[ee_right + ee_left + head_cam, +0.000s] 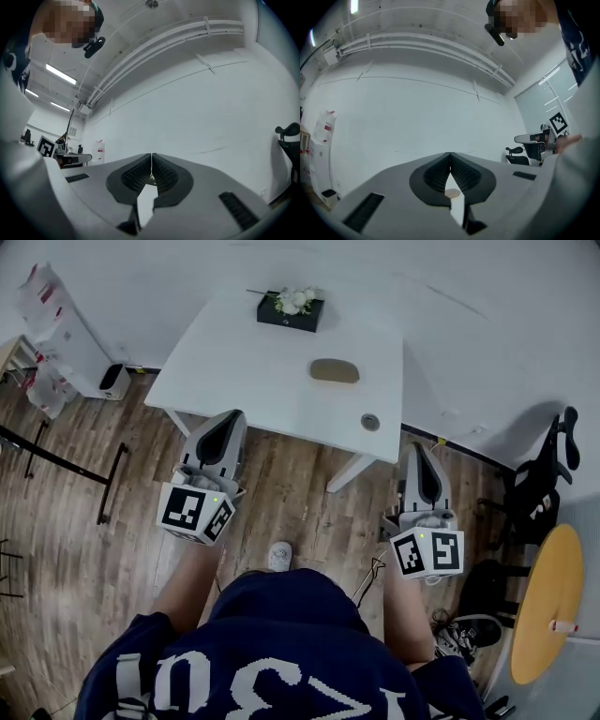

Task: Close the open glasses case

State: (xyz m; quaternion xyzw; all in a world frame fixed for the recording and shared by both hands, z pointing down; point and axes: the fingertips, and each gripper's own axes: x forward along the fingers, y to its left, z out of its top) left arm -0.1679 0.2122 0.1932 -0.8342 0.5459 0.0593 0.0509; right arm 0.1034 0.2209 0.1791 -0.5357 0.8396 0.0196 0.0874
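The glasses case [335, 370], a tan-olive oval, lies on the white table [234, 362] right of its middle; from above it shows as one low shape with the lid down. Both grippers hang over the wooden floor in front of the table, well short of the case. My left gripper [234, 415] points at the table's near edge, and its jaws meet at the tips [450, 155] with nothing held. A small tan patch [452, 192] shows through the gap behind them. My right gripper [418, 446] is beside the table's right corner, jaws together [152, 155] and empty.
A black box of white flowers [291, 309] stands at the table's far edge, and a round grommet [370, 422] is set near its front right. A black office chair [544, 474] and a yellow round table [548, 601] stand to the right. A white shelf unit [66, 343] is at the left.
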